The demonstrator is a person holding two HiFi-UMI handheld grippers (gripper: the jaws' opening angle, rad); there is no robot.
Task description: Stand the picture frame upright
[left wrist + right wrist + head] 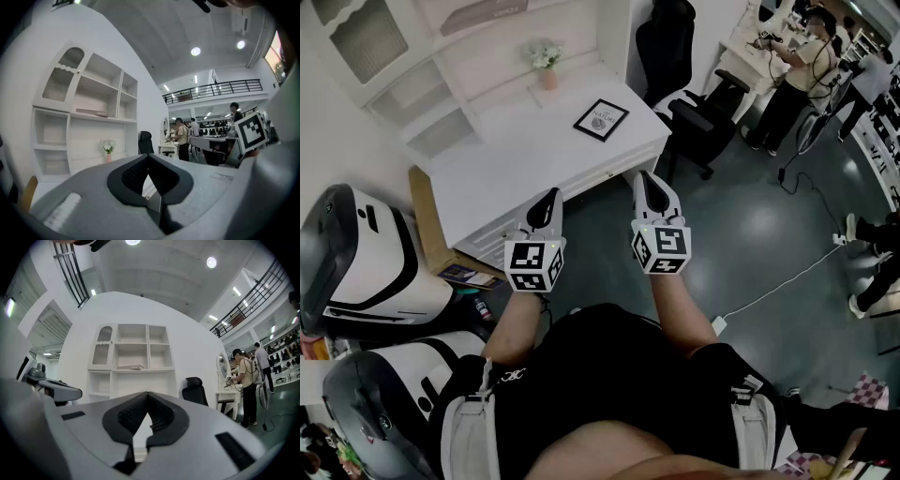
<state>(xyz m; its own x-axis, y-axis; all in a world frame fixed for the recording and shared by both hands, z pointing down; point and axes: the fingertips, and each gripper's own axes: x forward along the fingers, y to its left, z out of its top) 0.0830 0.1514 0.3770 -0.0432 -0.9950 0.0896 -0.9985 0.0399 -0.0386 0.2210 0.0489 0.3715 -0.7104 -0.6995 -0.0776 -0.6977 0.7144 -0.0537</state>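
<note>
The picture frame (601,120) lay flat on the desk (516,164), one o'clock from the left gripper (549,197), eleven o'clock from the right gripper (647,180); both pairs of jaws were clenched, empty.

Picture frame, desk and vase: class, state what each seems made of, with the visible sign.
Picture frame: dark matte border, likely wood or plastic; too small to tell. Desk: smooth white surface, probably painted wood or laminate. Vase: pinkish, opaque, perhaps ceramic.
</note>
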